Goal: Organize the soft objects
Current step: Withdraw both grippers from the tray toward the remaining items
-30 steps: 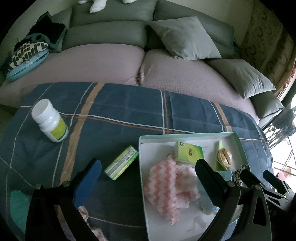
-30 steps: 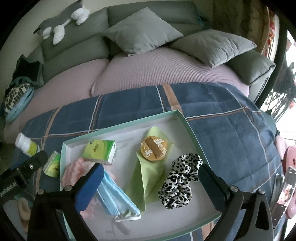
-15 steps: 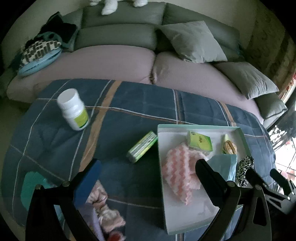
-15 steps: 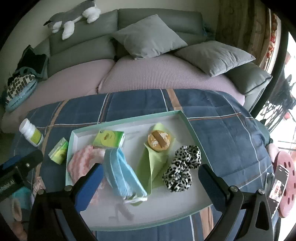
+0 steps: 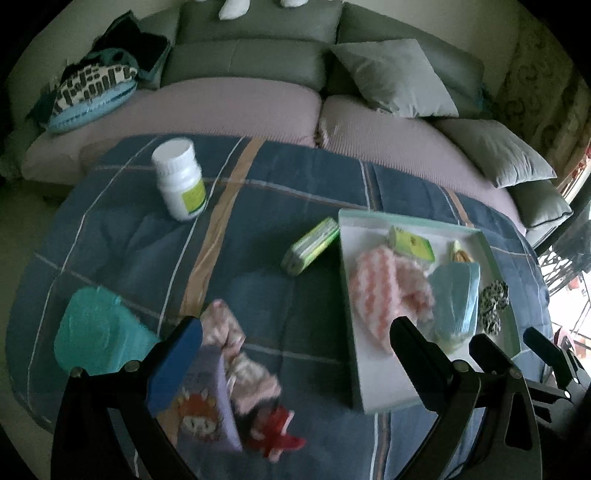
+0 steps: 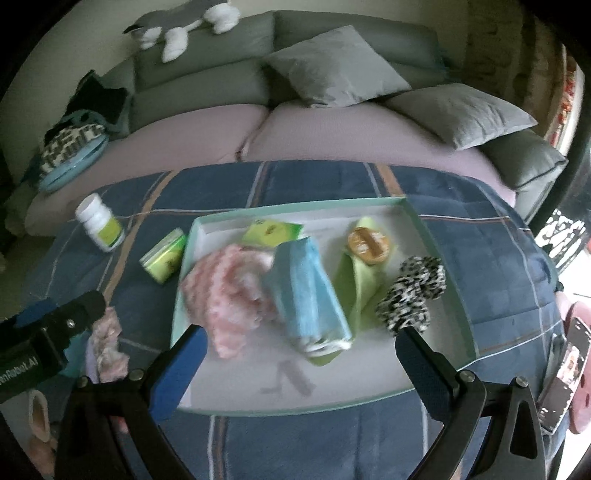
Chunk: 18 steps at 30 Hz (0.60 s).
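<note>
Left wrist view: left gripper [image 5: 295, 332] was spread wide, holding nothing, above the plaid blanket [image 5: 295, 192]. It had pulled back since earlier, exposing a pink sock bundle [image 5: 236, 354] and teal pouch [image 5: 99, 336] near its left finger.

Right wrist view: right gripper [image 6: 299, 343] gaped wide, empty, over the tray [image 6: 443, 266] holding the pink cloth [image 6: 225, 295], blue cloth [image 6: 310, 295] and leopard scrunchie [image 6: 410, 295]. The blue cloth lay farther from the fingers than before. Only this view showed the plush toy [image 6: 177, 26].

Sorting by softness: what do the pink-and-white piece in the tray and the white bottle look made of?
Pink-and-white piece: looks like fluffy knit or fleece, with a fuzzy, slumped, zigzag surface. White bottle: probably rigid plastic, smooth, with a ribbed cap and a glossy green label.
</note>
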Motion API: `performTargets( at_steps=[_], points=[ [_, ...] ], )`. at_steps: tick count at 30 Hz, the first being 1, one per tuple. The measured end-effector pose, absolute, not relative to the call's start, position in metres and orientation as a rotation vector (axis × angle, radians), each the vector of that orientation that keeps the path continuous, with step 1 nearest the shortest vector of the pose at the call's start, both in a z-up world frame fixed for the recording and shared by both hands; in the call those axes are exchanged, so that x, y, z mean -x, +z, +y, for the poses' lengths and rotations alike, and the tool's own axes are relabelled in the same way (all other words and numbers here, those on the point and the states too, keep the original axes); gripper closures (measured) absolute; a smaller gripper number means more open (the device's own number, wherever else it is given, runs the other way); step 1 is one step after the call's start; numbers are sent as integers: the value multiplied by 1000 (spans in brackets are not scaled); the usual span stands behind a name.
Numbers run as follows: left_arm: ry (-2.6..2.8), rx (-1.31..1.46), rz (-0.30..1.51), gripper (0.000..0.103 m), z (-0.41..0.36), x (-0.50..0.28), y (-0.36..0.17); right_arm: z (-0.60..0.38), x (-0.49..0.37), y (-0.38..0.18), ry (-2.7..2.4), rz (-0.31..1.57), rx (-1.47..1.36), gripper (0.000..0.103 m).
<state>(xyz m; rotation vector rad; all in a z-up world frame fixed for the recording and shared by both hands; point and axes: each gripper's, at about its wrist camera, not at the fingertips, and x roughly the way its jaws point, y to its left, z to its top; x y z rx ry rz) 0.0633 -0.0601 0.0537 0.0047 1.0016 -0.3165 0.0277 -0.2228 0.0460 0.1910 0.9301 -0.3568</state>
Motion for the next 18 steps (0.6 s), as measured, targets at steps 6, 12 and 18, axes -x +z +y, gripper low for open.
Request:
performTargets(
  at_steps=[6, 12, 18],
  points=[
    [-278, 16, 1038, 2, -35, -52, 47, -206, -23, 43, -293, 938, -201, 0],
    [-254, 42, 1072, 2, -15, -43, 42, -186, -19, 39, -219, 943, -210, 0],
    [-226, 70, 1124, 2, 5, -35, 33, -164, -18, 34, -147, 959, -218, 3]
  ],
)
